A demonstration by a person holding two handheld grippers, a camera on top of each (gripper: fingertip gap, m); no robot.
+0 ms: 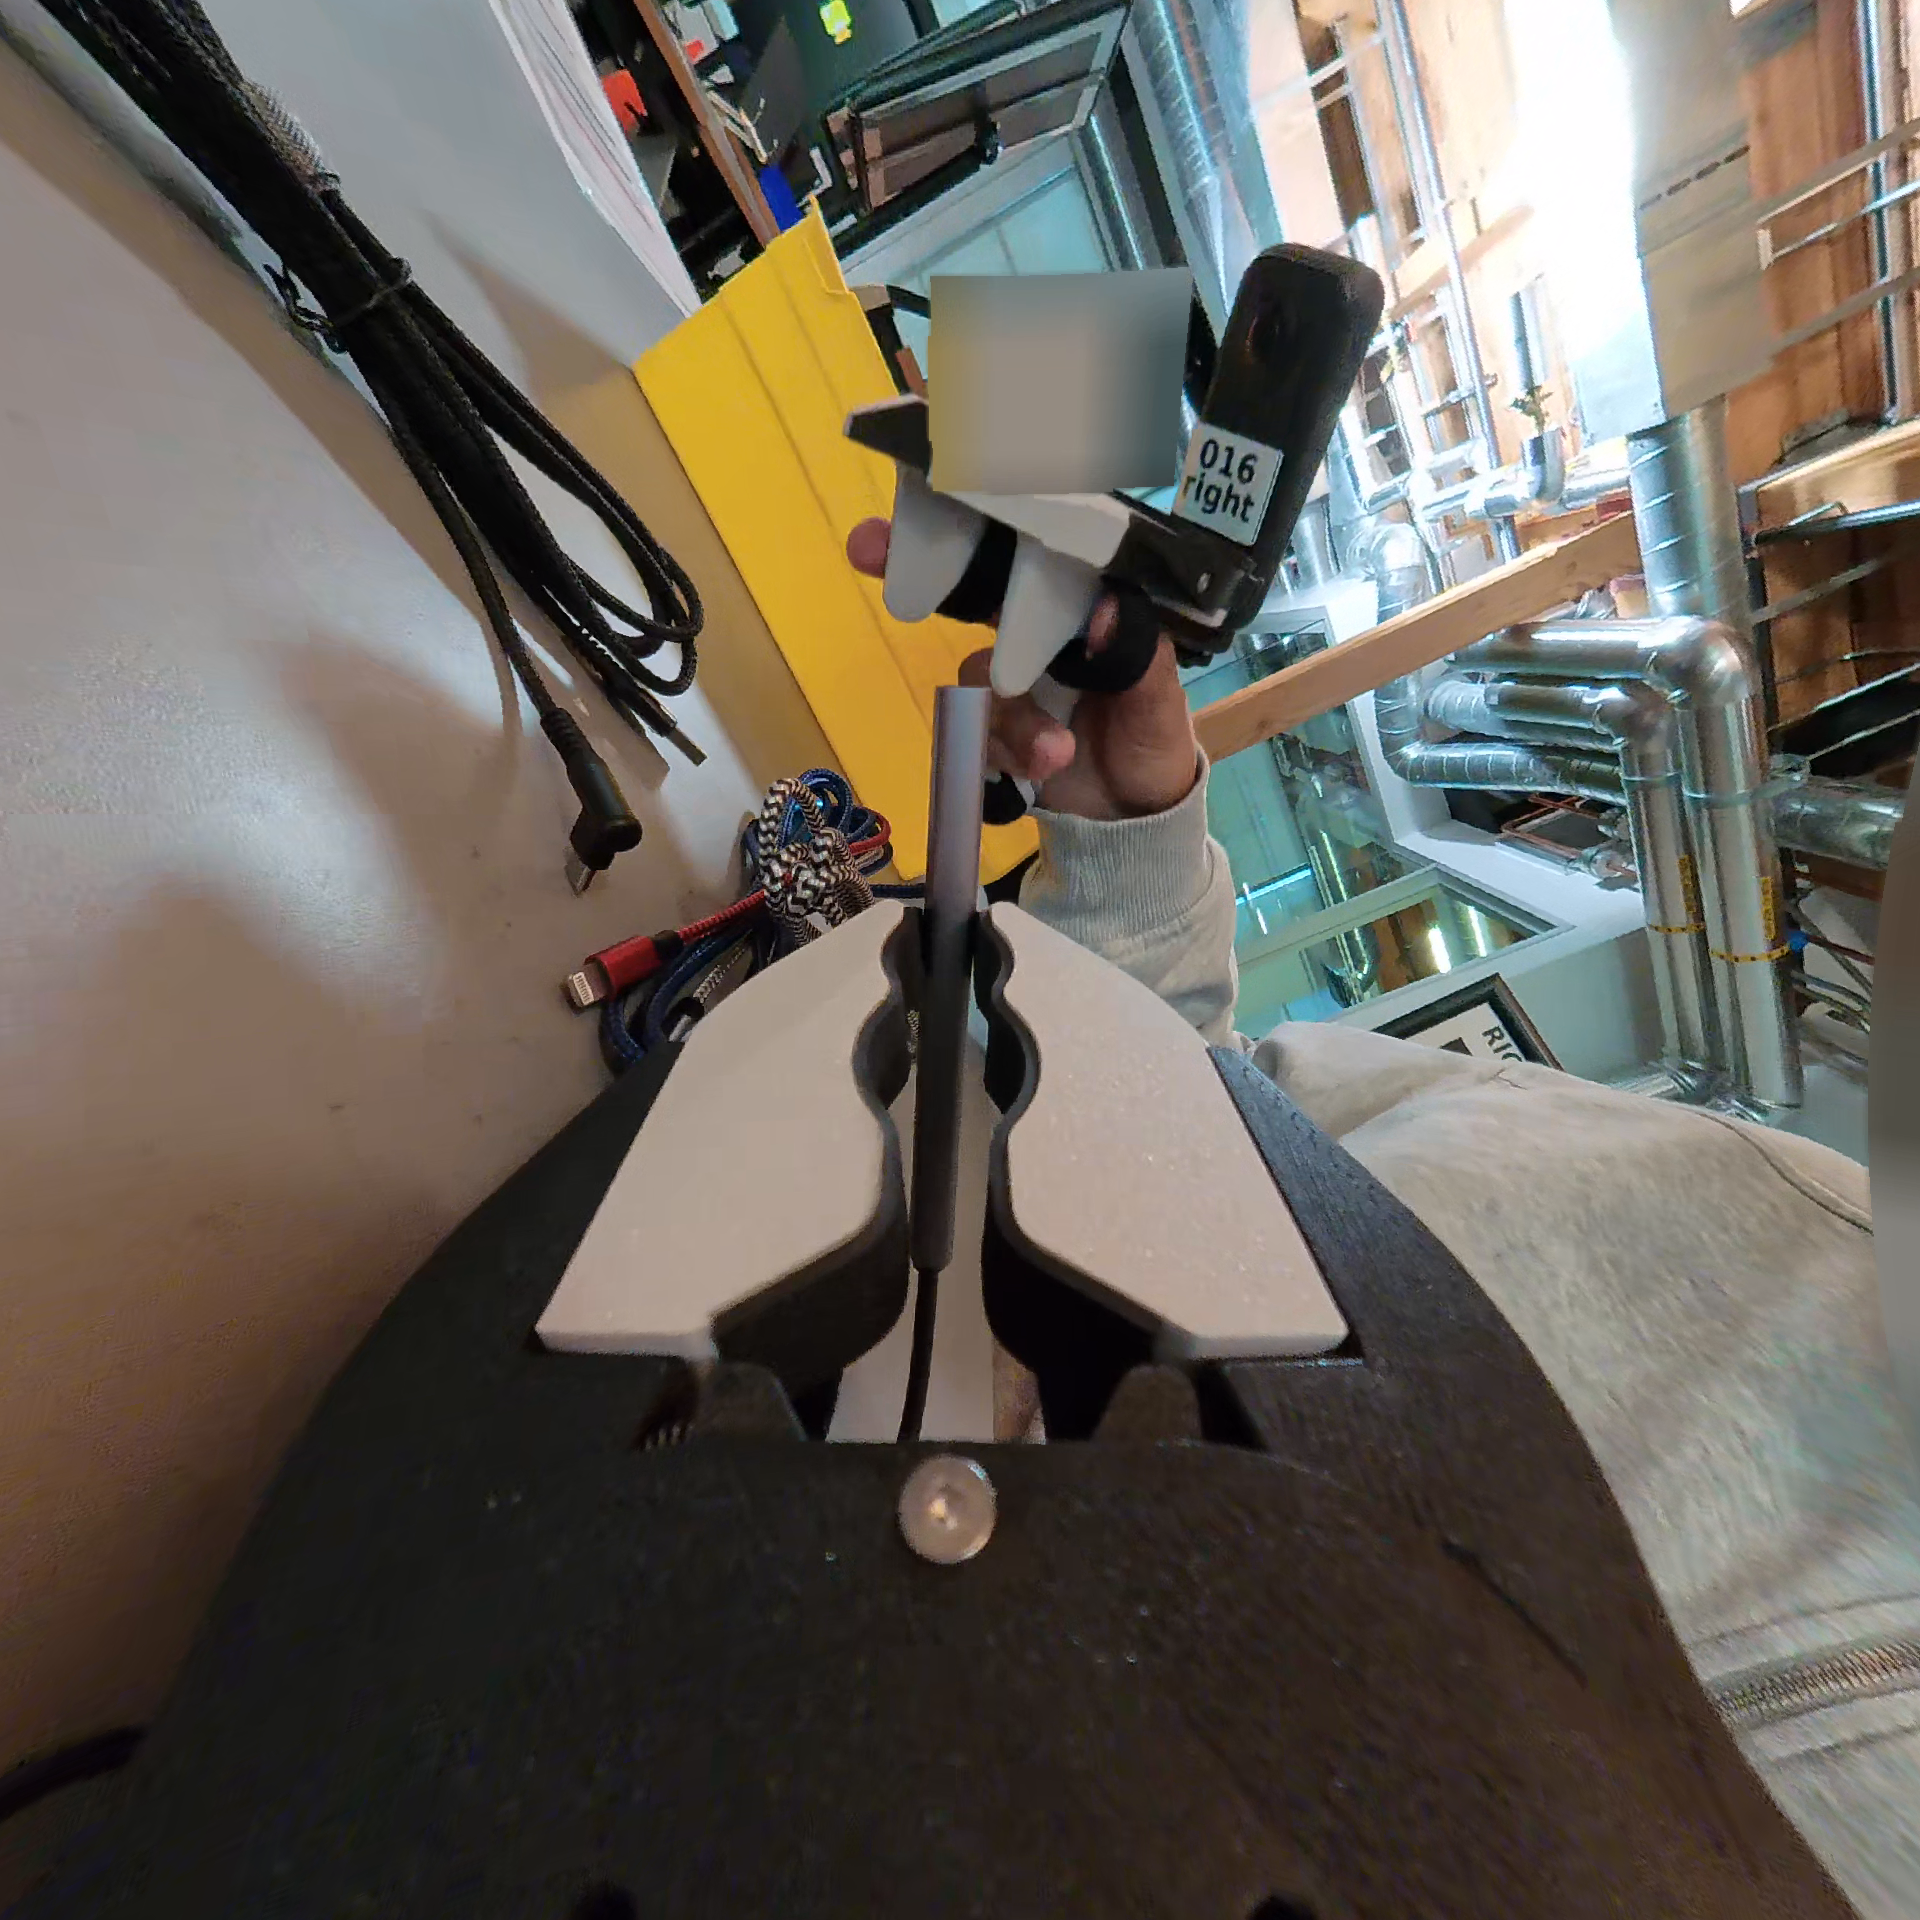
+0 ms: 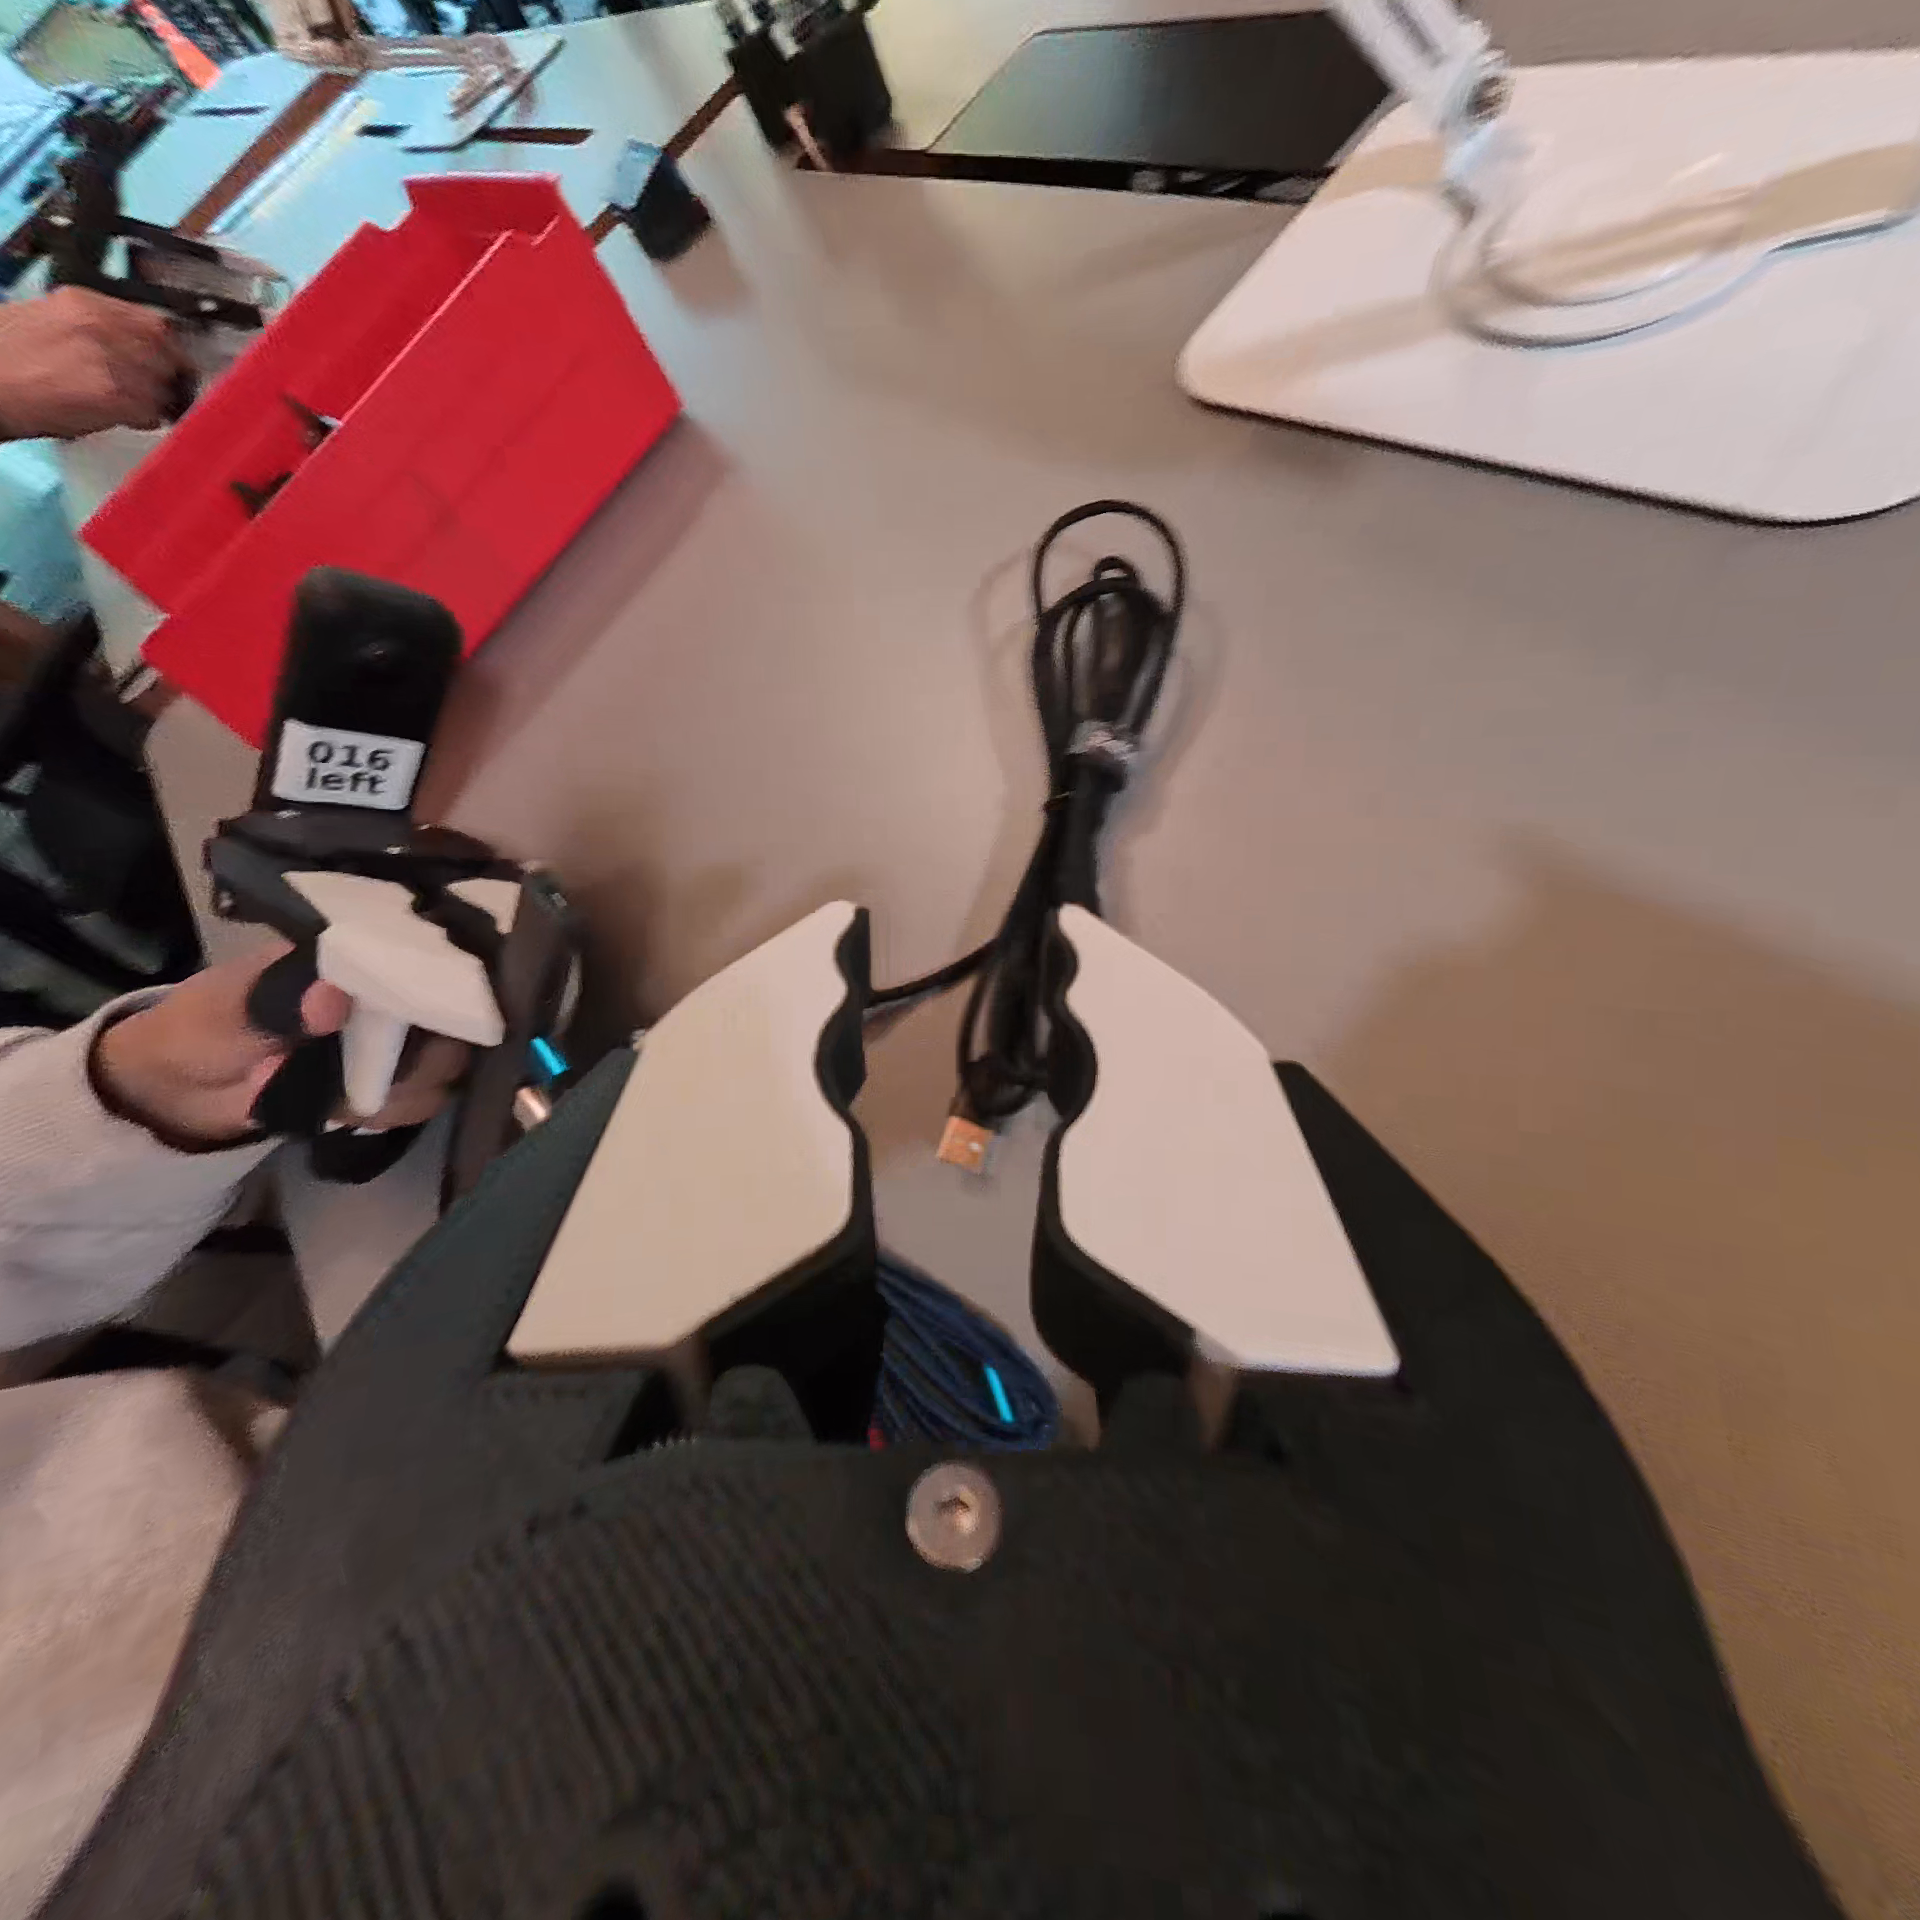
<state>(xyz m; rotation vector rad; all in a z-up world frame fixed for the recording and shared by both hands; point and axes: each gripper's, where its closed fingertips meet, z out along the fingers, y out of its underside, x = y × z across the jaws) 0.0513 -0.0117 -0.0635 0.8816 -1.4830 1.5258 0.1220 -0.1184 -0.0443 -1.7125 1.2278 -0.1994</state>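
Left gripper (image 1: pixel 948 914): jaws closed on a slim grey bar (image 1: pixel 954 831) that stands up between the 2 white fingers (image 1: pixel 769 1132); a thin black cord runs from the bar's lower end back into the gripper body. The bar's tip is seen just beside the far-off right gripper (image 1: pixel 966 613), which is held in a hand (image 1: pixel 1101 748) with a light grey sleeve. Contact between tip and that gripper cannot be told.

Right gripper (image 2: pixel 961 925): jaws apart, nothing gripped. A bundled black cable (image 2: pixel 1101 707) lies on the grey table (image 2: pixel 1455 779) just ahead, its lower loops seen between the fingertips (image 2: pixel 821 935). Its gold plug (image 2: pixel 964 1143) lies flat in the gap between the fingers. A blue braided cable (image 2: pixel 956 1361) is seen low behind the jaws, close to the gripper body.

Around, left view: black cable loops (image 1: pixel 488 416) on the table, a tangle of red, blue and black-white braided cables (image 1: pixel 769 894) beside a yellow box (image 1: pixel 790 499).

Around, right view: a red box (image 2: pixel 416 436) at the left, a white flat base (image 2: pixel 1610 343) with a white cord looped over it at the upper right, and the left gripper (image 2: pixel 416 997) held in a hand (image 2: pixel 218 1049) at the left edge. A 2nd hand (image 2: pixel 83 364) is seen at the far left.
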